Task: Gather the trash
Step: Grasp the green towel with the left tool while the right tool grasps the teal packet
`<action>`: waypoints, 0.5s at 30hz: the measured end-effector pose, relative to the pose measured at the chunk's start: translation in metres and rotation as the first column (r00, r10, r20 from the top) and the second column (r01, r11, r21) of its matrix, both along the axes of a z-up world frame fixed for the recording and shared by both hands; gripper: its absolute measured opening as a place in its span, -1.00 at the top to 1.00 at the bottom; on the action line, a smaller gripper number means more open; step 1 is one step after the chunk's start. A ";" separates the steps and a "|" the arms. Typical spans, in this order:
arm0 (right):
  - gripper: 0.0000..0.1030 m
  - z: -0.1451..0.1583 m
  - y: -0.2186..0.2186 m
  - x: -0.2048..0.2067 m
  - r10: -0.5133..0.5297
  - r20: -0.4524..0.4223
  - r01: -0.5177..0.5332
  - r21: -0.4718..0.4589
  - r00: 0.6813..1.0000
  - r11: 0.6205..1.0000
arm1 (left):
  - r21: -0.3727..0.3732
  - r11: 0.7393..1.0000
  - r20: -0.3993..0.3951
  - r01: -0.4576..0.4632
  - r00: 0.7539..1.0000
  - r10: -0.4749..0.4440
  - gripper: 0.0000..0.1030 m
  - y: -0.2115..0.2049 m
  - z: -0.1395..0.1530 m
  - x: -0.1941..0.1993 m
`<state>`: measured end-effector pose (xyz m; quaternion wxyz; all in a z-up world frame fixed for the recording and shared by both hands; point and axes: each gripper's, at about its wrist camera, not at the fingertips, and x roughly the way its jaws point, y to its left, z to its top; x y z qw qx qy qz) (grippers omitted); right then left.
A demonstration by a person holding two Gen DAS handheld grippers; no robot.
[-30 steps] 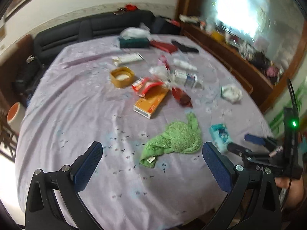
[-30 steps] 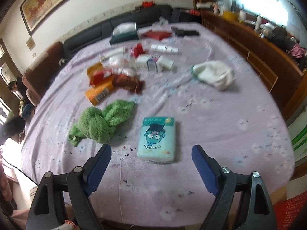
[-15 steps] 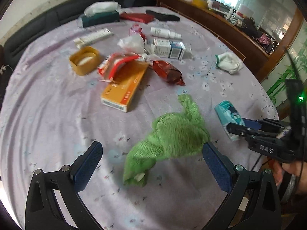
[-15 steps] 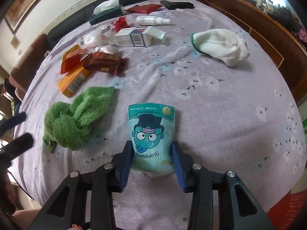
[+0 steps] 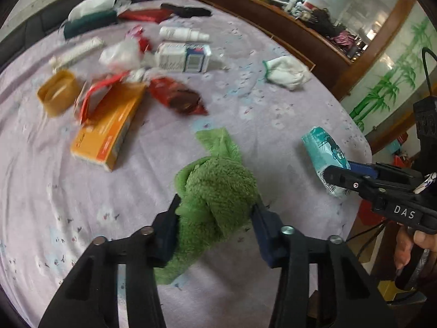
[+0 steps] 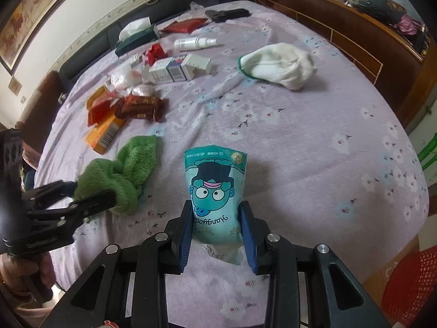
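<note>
Lilac flowered cloth covers the table (image 6: 314, 142); dark sofa along the far side, wooden sideboard along the right. Left claw (image 5: 215, 224) pinched onto the near part of the green towel (image 5: 218, 188), pile bulging between its pads. Right claw (image 6: 215, 228) clamped on the near end of the teal tissue pack (image 6: 215, 188), cartoon face upside down toward the camera.

Left wrist view: the tissue pack (image 5: 325, 158) is lifted at its far end, tilted, held at the table's right edge by the right claw (image 5: 336, 176) seen side-on; whether its near end touches the cloth cannot be told. Orange box (image 5: 109, 131), yellow tub (image 5: 58, 93) and red wrapper (image 5: 177, 99) lie farther off, blurred.

Right wrist view: the left claw (image 6: 82, 194) side-on at near left, gripping the towel (image 6: 123, 175). White sock (image 6: 281, 64) at far right, white carton (image 6: 177, 69) and spray bottle (image 6: 195, 43) beyond, all sharp here. Red mesh basket (image 6: 407, 284) shows below the near right edge only in this view.
</note>
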<state>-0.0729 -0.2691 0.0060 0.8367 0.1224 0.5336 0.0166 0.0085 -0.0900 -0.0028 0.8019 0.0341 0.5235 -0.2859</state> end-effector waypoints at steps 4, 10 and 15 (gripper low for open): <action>0.33 0.019 -0.009 -0.012 -0.024 0.040 0.023 0.017 0.999 1.000 | -0.042 0.999 0.020 0.001 1.000 -0.001 0.17 -0.007 0.021 -0.004; 0.33 0.044 -0.029 -0.034 -0.088 0.097 0.084 0.042 0.991 0.996 | -0.075 0.997 0.044 0.018 0.999 -0.015 0.17 -0.027 0.045 -0.009; 0.33 0.063 -0.054 -0.059 -0.154 0.133 0.149 0.046 0.979 0.988 | -0.095 0.993 0.065 0.072 0.996 -0.066 0.17 -0.058 0.059 -0.020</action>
